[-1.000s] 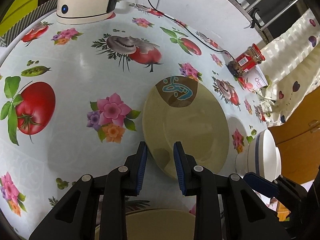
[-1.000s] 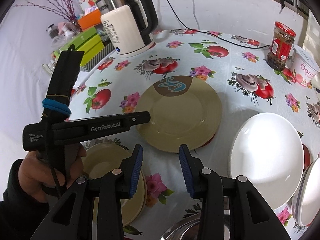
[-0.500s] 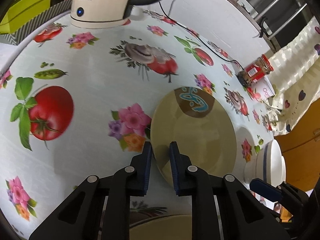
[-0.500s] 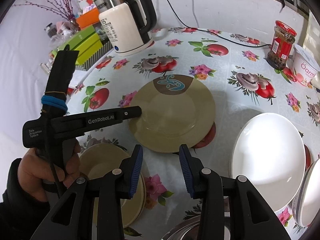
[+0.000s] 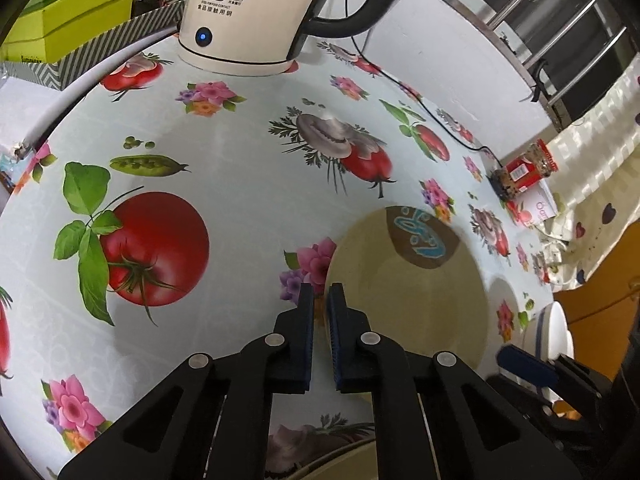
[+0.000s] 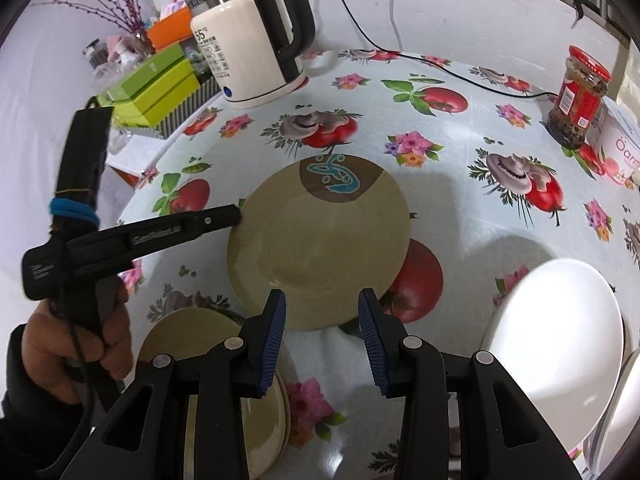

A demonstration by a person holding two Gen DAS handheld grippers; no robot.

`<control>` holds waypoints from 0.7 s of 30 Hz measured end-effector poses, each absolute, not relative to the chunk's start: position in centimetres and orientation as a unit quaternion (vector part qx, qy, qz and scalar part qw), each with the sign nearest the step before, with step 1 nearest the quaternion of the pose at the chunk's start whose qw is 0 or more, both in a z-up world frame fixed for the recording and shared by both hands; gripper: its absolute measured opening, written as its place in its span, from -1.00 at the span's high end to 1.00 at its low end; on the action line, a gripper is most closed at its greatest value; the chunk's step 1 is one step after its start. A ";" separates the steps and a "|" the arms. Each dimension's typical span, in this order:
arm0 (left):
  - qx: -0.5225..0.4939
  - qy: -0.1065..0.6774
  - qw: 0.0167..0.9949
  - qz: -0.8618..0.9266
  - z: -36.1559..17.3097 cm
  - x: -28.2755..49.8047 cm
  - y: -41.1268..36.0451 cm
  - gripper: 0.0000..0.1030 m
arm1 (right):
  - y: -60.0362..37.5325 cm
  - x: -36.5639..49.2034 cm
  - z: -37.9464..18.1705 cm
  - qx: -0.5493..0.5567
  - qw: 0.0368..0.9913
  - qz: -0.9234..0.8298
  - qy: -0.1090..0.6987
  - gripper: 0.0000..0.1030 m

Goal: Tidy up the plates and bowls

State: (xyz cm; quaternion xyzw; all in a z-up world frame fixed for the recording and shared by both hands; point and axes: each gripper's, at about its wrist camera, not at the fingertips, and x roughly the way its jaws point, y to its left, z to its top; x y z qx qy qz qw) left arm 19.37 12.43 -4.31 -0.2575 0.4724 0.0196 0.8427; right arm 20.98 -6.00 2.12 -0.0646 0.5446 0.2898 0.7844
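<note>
A beige plate [image 5: 420, 300] [image 6: 320, 248] with a brown and blue patch lies in the middle of the flowered tablecloth, and a shadow shows under its near edge. My left gripper [image 5: 320, 300] [image 6: 236, 216] is shut on the plate's left rim, which sits between the blue pads. My right gripper [image 6: 322, 296] hangs open above the plate's near edge and touches nothing. A stack of beige plates [image 6: 192, 336] sits under the left hand. A white plate [image 6: 560, 332] lies at the right.
A white kettle [image 6: 248, 40] [image 5: 248, 12] with a black cord stands at the back. Green boxes [image 6: 156, 88] lie at the back left. A red-lidded jar [image 6: 580, 96] and a yoghurt tub [image 6: 620, 148] stand at the back right. A white bowl [image 5: 552, 332] sits beyond the plate.
The left jaws have closed onto the beige plate's rim, and the plate has slid toward the left and nearer. The right gripper has barely moved and stays open.
</note>
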 end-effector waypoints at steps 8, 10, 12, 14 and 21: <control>-0.271 0.471 0.840 0.013 -4.3 19.3 12.6 0.86 | -5.4 23.4 2.3 -0.084 0.791 0.271 0.542 0.28; -0.278 0.472 0.837 0.008 -4.3 19.2 12.8 0.85 | -5.5 24.1 2.2 -0.085 0.791 0.264 0.545 0.28; -0.283 0.473 0.835 0.005 -4.4 19.2 12.8 0.85 | -5.5 25.0 2.1 -0.086 0.789 0.258 0.550 0.28; -0.289 0.473 0.832 -0.001 -4.5 19.0 12.7 0.85 | -5.3 25.6 1.9 -0.091 0.785 0.256 0.556 0.28; -0.297 0.480 0.825 -0.012 -4.9 18.9 12.4 0.81 | -4.6 27.0 0.4 -0.107 0.770 0.246 0.579 0.27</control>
